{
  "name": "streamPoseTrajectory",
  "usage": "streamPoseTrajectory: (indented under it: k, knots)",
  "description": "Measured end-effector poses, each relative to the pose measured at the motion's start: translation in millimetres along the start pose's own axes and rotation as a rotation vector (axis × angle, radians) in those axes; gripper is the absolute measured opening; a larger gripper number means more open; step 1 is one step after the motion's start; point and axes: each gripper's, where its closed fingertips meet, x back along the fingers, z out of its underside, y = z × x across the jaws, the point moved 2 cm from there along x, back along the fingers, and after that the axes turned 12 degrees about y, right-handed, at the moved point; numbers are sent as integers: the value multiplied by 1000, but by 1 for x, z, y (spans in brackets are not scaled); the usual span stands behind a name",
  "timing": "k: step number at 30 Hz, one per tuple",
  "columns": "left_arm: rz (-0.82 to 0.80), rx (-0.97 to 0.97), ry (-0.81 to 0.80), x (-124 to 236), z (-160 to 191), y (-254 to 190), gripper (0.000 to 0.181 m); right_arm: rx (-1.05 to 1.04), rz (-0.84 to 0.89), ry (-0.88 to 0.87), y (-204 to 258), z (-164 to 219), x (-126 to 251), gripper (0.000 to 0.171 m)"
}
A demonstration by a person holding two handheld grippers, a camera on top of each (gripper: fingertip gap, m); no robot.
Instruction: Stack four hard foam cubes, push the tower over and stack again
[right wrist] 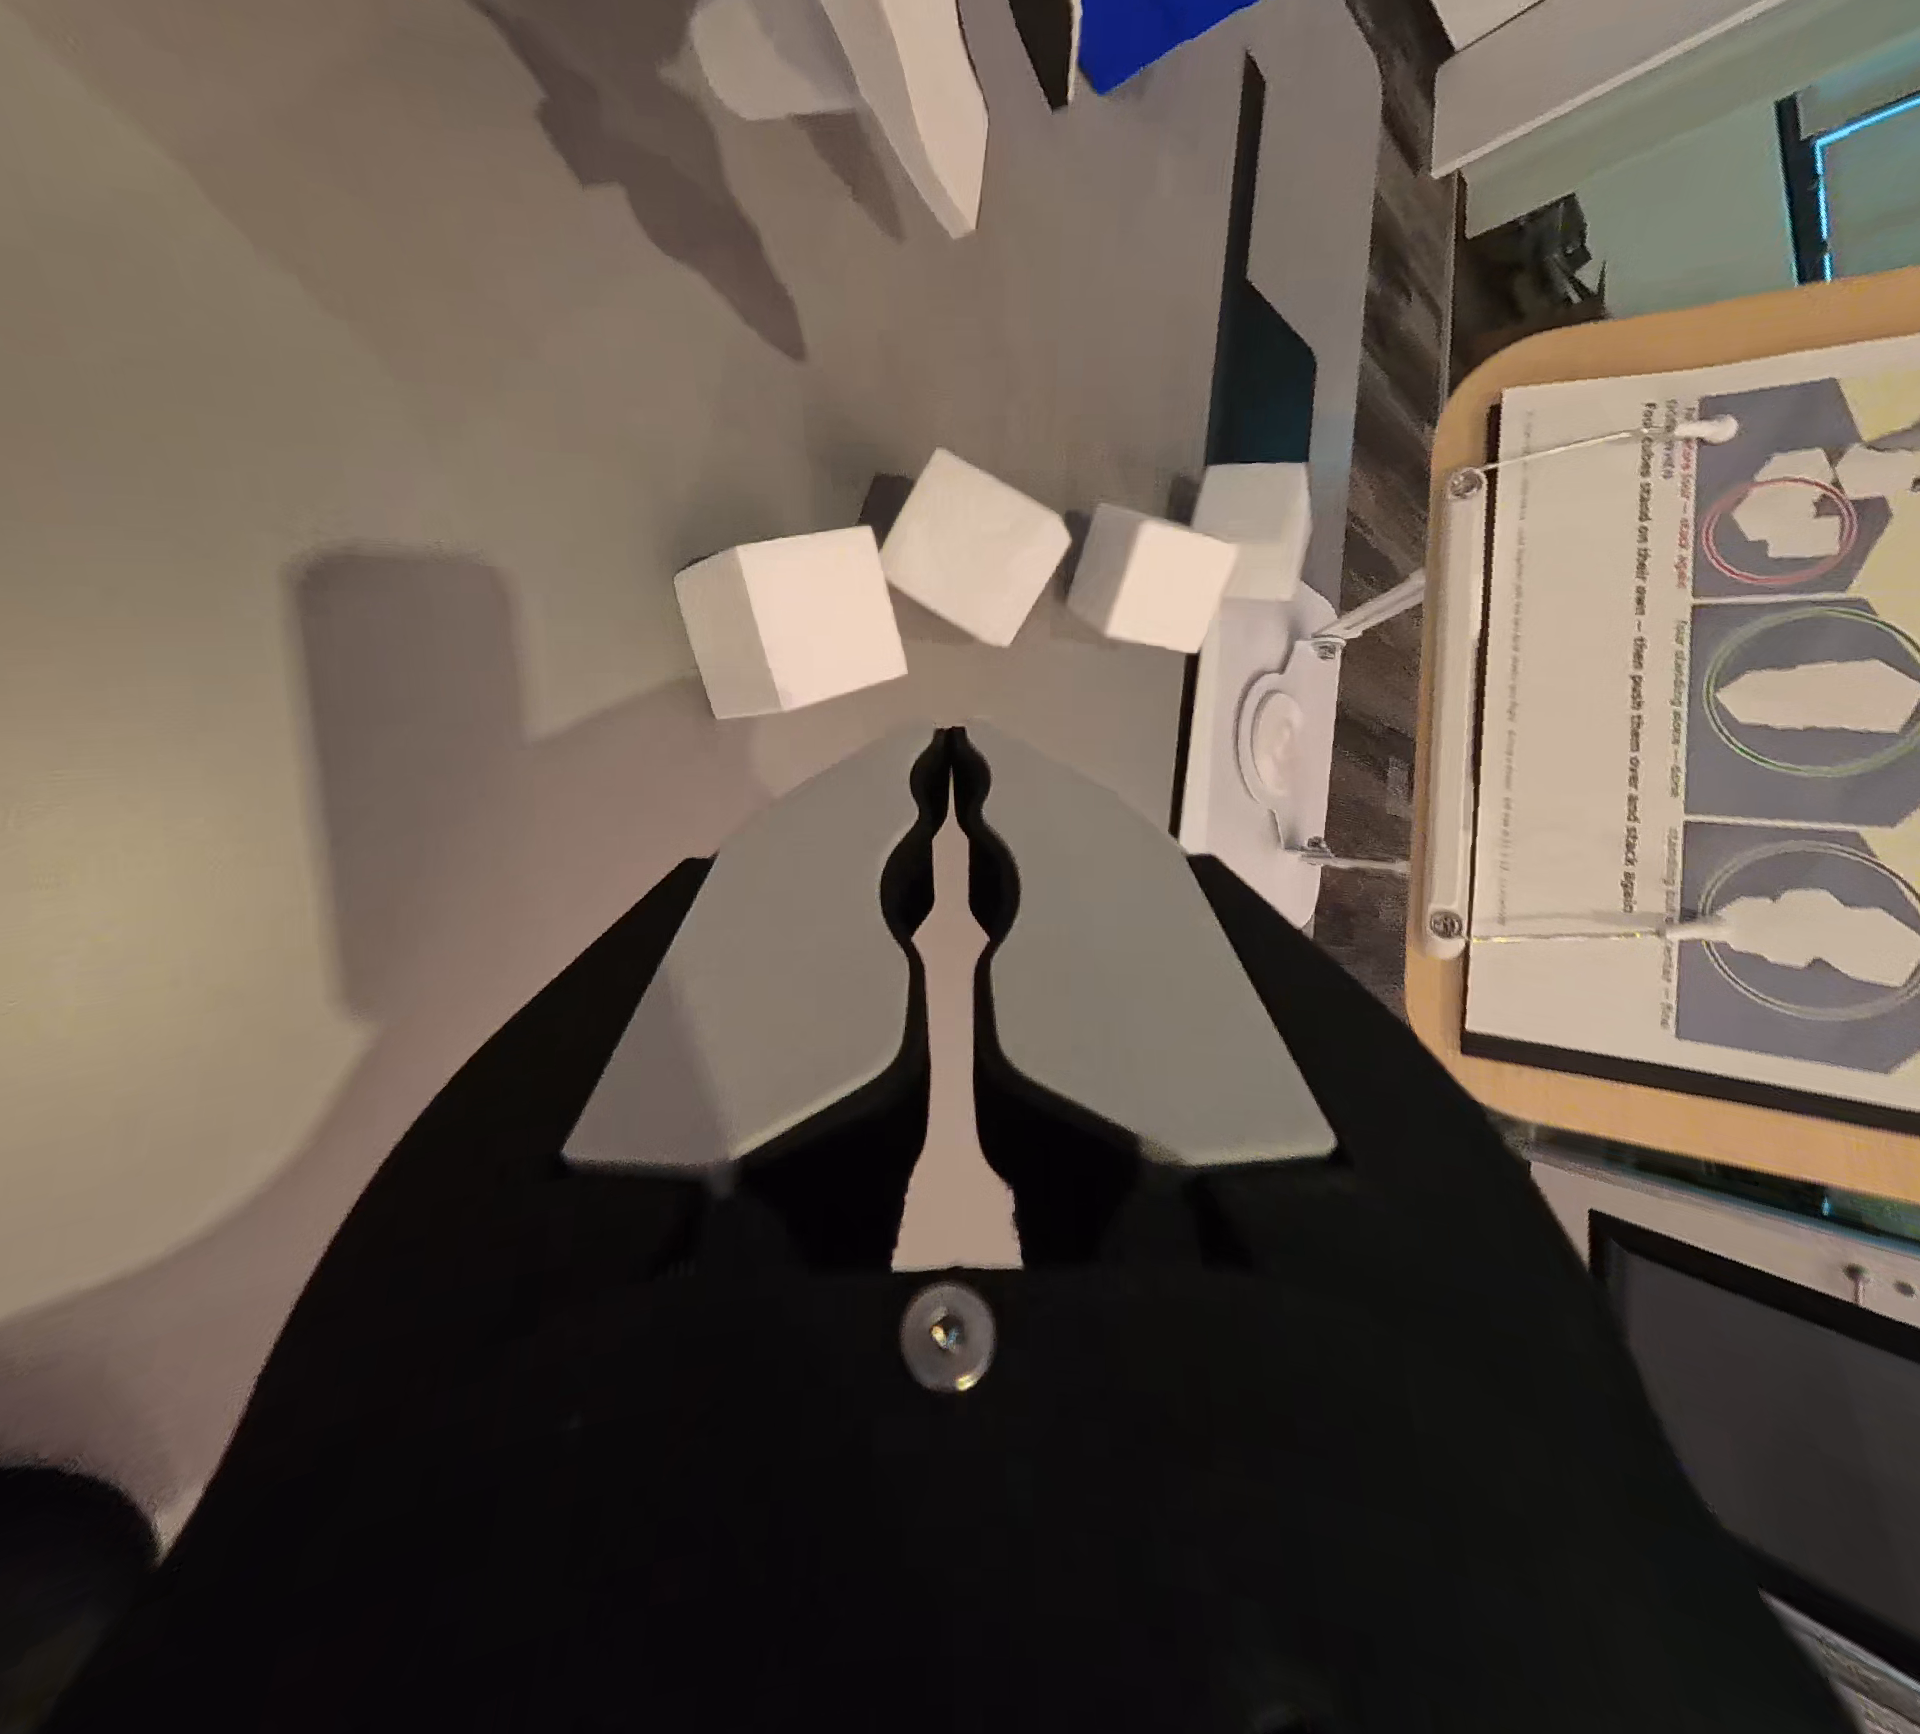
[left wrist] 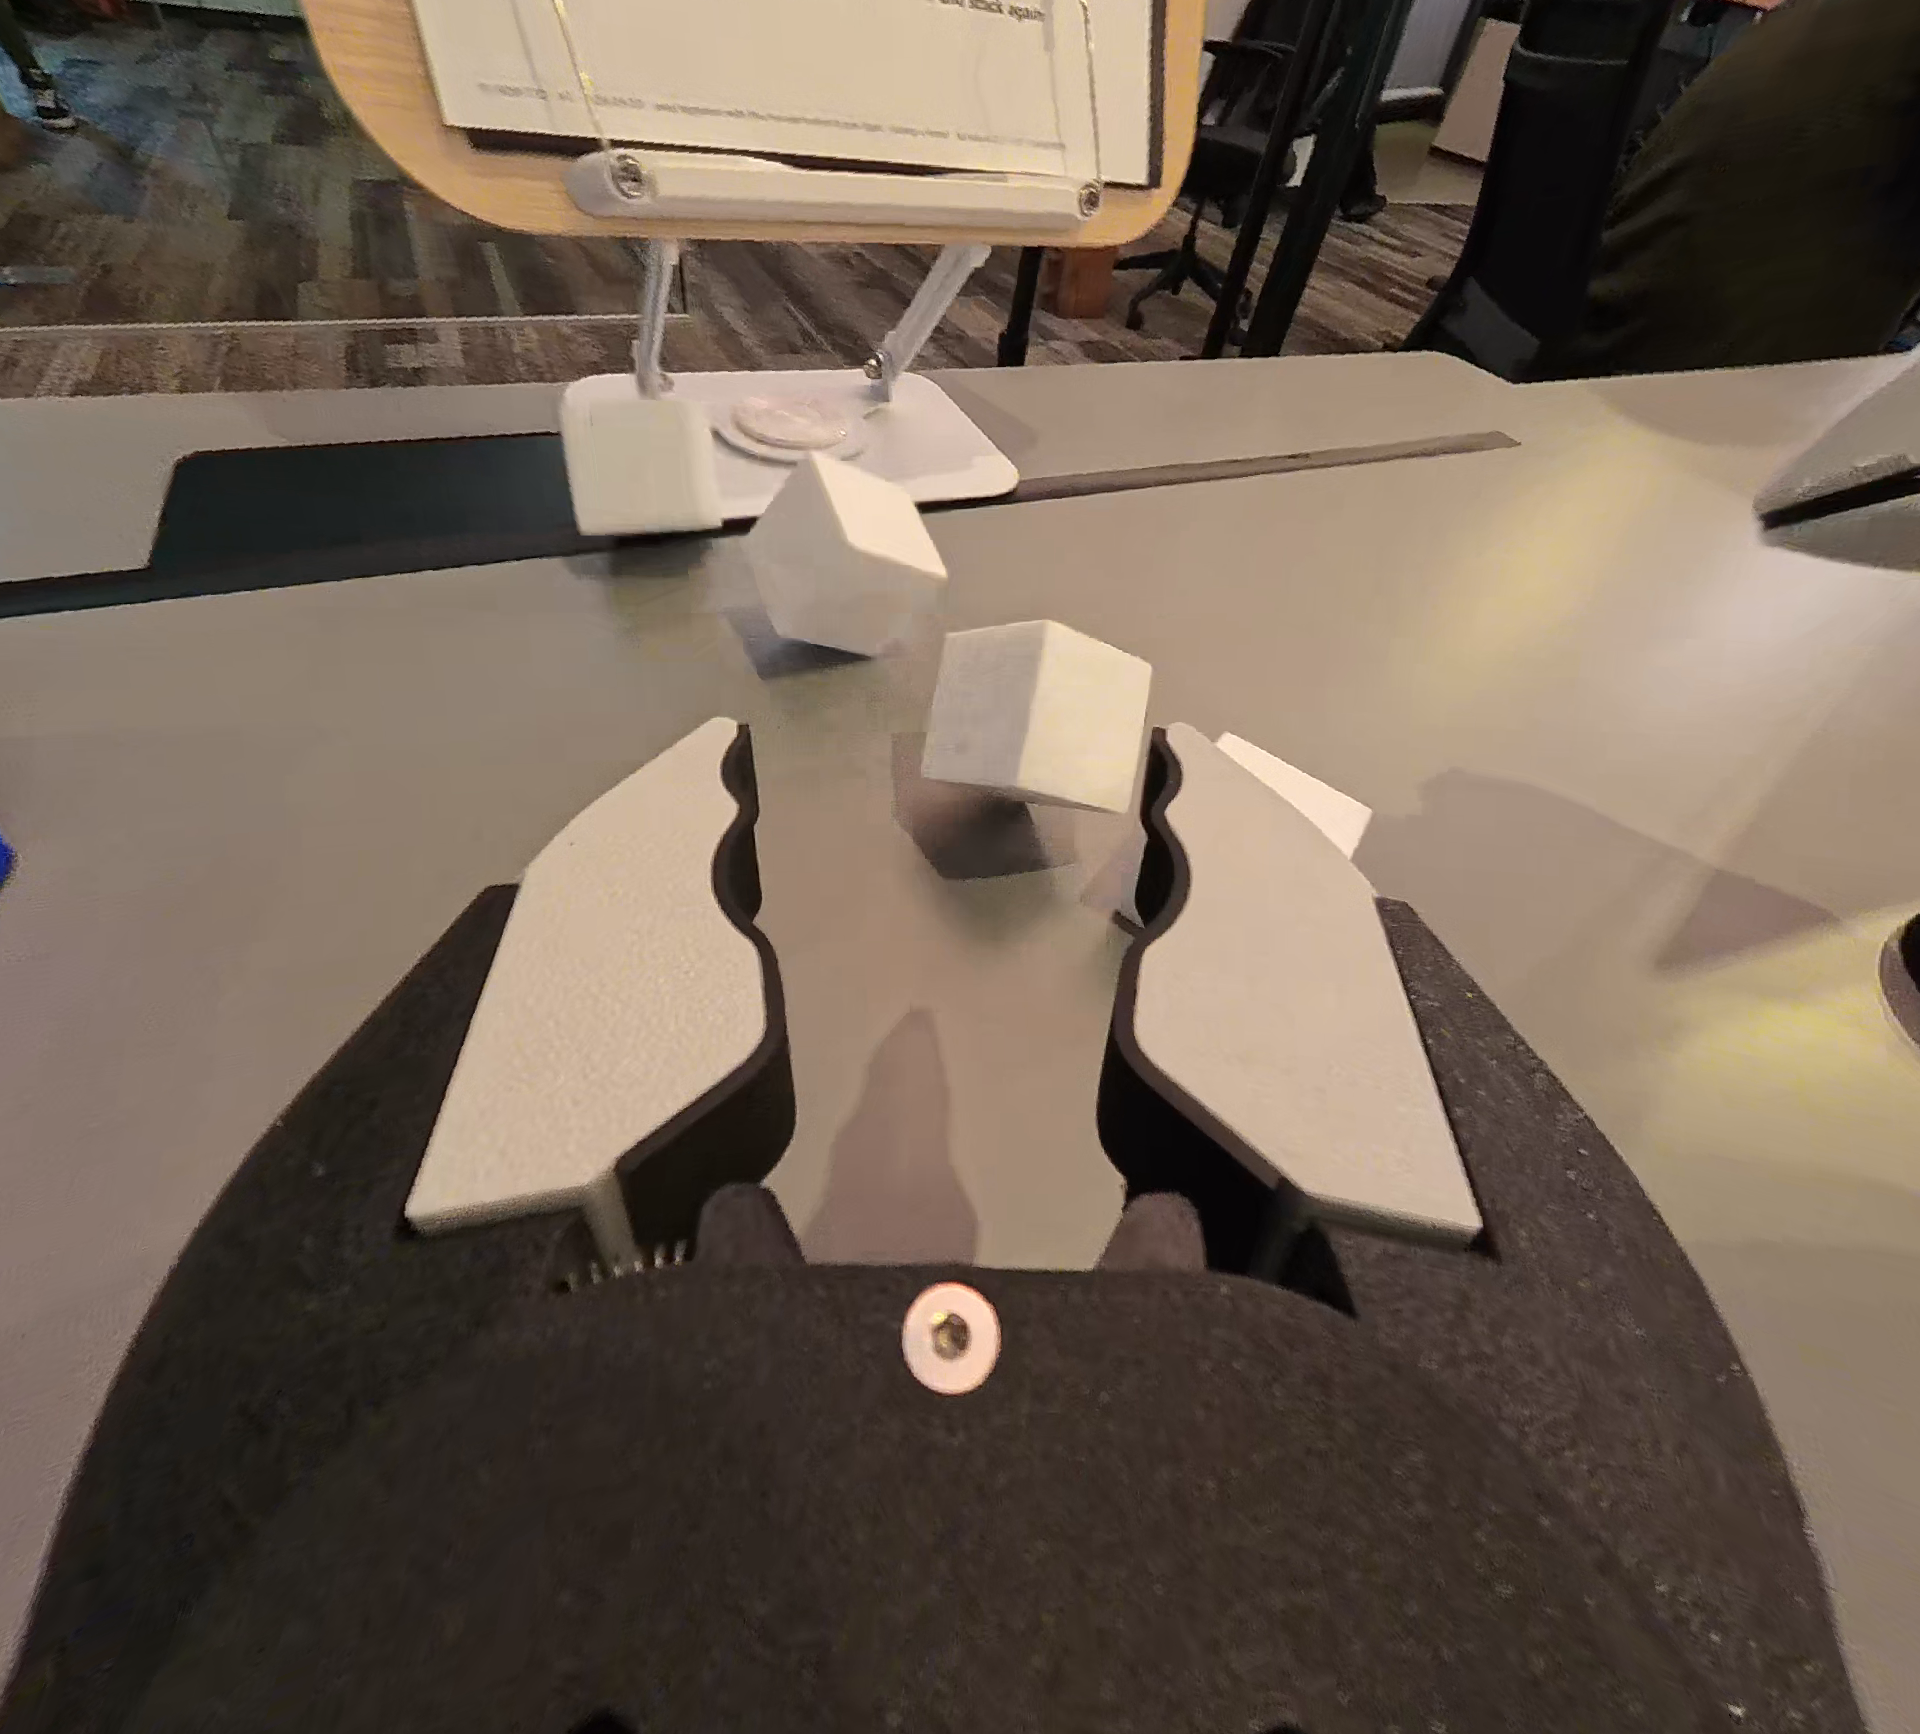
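4 white foam cubes (right wrist: 795,635), scattered and tilted in a loose line on grey table (left wrist: 312,749), reaching from near left gripper to document stand (left wrist: 790,437); none stacked. Left gripper (left wrist: 951,791): fingers spread, empty, nearest cube just ahead. Right gripper (right wrist: 951,749): fingers pressed together, empty, tips near cubes. Restacking advice: square 1 cube flat as base, grip opposite faces, lower level.

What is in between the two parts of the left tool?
Only bare grey table between the left tool's fingers; the left wrist view shows it. The nearest white foam cube is just past the tips.
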Motion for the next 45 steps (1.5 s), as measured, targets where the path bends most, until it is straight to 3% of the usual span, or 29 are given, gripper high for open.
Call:
streamPoseTrajectory:
  k: [10, 16, 21, 27, 34, 45]
  knots:
    - [25, 73, 16, -2, 5, 10, 70, -84, 13, 7, -11, 26, 5, 1]
    - [-105, 53, 41, -11, 2, 36, 76, -130, 26, 7, -17, 37, 6, 1]
    - [-227, 93, 77, -47, -42, 78, 82, -172, 49, 14, -25, 51, 11, 1]
    - [-329, 51, 55, -121, -87, 111, 86, -224, 71, 1, -34, 65, 19, 1]
    - [-384, -32, 128, -178, -77, 143, 86, -277, 79, -14, -39, 82, 24, 1]
    - [-217, 1, 187, -218, -71, 151, 96, -295, 48, 27, -38, 95, 10, 1]
